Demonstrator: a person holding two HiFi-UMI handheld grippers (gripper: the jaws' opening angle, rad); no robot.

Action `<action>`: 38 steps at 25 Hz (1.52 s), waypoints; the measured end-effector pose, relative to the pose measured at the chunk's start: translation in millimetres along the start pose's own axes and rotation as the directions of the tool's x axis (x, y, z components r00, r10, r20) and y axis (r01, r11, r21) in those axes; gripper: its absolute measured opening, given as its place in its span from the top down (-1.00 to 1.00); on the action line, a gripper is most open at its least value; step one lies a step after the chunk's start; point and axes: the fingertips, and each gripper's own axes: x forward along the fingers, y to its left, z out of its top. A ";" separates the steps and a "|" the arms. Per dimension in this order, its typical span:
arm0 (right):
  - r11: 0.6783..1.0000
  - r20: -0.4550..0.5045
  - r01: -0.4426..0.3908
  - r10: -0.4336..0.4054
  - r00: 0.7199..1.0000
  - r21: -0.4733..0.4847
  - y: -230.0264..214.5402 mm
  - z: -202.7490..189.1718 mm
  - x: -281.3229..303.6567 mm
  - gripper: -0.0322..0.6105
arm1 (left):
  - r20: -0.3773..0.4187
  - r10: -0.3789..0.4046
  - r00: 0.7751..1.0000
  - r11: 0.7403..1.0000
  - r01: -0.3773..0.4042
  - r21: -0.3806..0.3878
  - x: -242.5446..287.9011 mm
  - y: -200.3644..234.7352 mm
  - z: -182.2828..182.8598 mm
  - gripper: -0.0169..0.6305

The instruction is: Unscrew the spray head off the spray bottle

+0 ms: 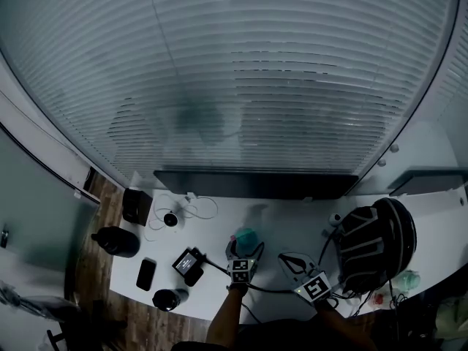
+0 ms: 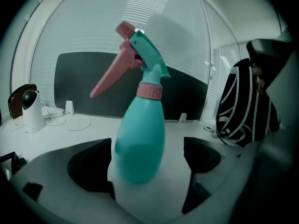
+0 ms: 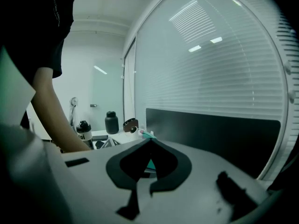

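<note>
Spray bottle (image 2: 140,143) stands upright on the bench (image 2: 84,129) between your left tool's (image 2: 147,157) spread jaws, untouched, while your right tool (image 3: 150,146), pressed together, waits farther off.

Office — white desk (image 1: 281,219), slatted blinds (image 1: 241,72)

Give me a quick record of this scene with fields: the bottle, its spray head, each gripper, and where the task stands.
bottle: teal plastic spray bottle, standing on the white table
spray head: teal head with a pink trigger, still on the neck above a pink collar
left gripper: jaws wide apart on either side of the bottle's body, no grip
right gripper: jaws together, nothing held, right of the bottle in the head view
task state: unscrewing not yet begun
</note>
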 end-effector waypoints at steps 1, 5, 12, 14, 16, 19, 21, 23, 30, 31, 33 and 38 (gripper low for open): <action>1.000 -0.005 0.002 -0.002 1.000 0.002 -2.6 -1.5 0.5 0.90 | -0.007 0.004 1.000 1.000 -0.004 -0.003 4.1 -0.5 -1.4 -0.49; 1.000 -0.024 0.004 -0.004 1.000 0.006 -12.7 -6.9 6.6 0.90 | -0.028 0.062 0.998 0.998 -0.062 -0.015 14.0 8.6 -8.3 -0.48; 0.999 -0.037 -0.031 0.031 0.999 -0.008 -16.3 -3.4 23.0 0.90 | -0.053 0.131 0.990 0.991 -0.132 -0.019 1.2 24.6 -9.6 -0.17; 0.999 -0.068 -0.049 0.050 0.996 0.009 -19.3 -8.6 25.7 0.90 | -0.058 0.112 0.992 0.993 -0.113 -0.015 -12.4 15.7 -1.7 -0.17; 0.992 -0.080 -0.091 0.099 0.992 0.090 -17.1 -7.9 25.1 0.90 | -0.046 0.086 0.995 0.996 -0.087 -0.014 -34.7 1.9 11.1 -0.16; 0.966 -0.008 -0.207 0.211 0.977 0.156 0.4 20.4 14.4 0.90 | -0.026 0.040 0.999 0.999 -0.041 -0.027 -77.4 -24.6 29.5 -0.16; 0.956 0.037 -0.282 0.280 0.959 0.082 23.5 34.2 7.0 0.90 | -0.042 0.028 0.999 0.998 -0.030 -0.056 -109.1 -39.9 31.7 -0.16; 0.943 0.042 -0.333 0.333 0.942 -0.014 49.7 41.3 4.1 0.88 | -0.070 0.033 0.997 0.996 -0.039 -0.080 -134.0 -49.9 25.9 -0.16; 0.944 0.056 -0.271 0.285 0.957 -0.189 93.7 57.2 15.9 0.32 | -0.098 0.125 0.987 0.989 -0.132 -0.061 -152.5 -50.3 34.0 -0.16; 0.952 0.078 -0.236 0.255 0.964 -0.197 92.5 60.7 17.5 0.32 | -0.094 0.148 0.985 0.985 -0.155 -0.074 -151.9 -48.7 38.8 -0.16; 0.963 0.083 -0.184 0.203 0.976 -0.197 87.6 61.0 20.7 0.32 | -0.079 0.174 0.982 0.980 -0.180 -0.080 -150.2 -50.1 47.8 -0.16; 0.969 0.056 -0.166 0.179 0.982 -0.183 75.4 64.5 24.2 0.32 | -0.063 0.184 0.981 0.975 -0.190 -0.116 -150.4 -60.5 56.6 -0.16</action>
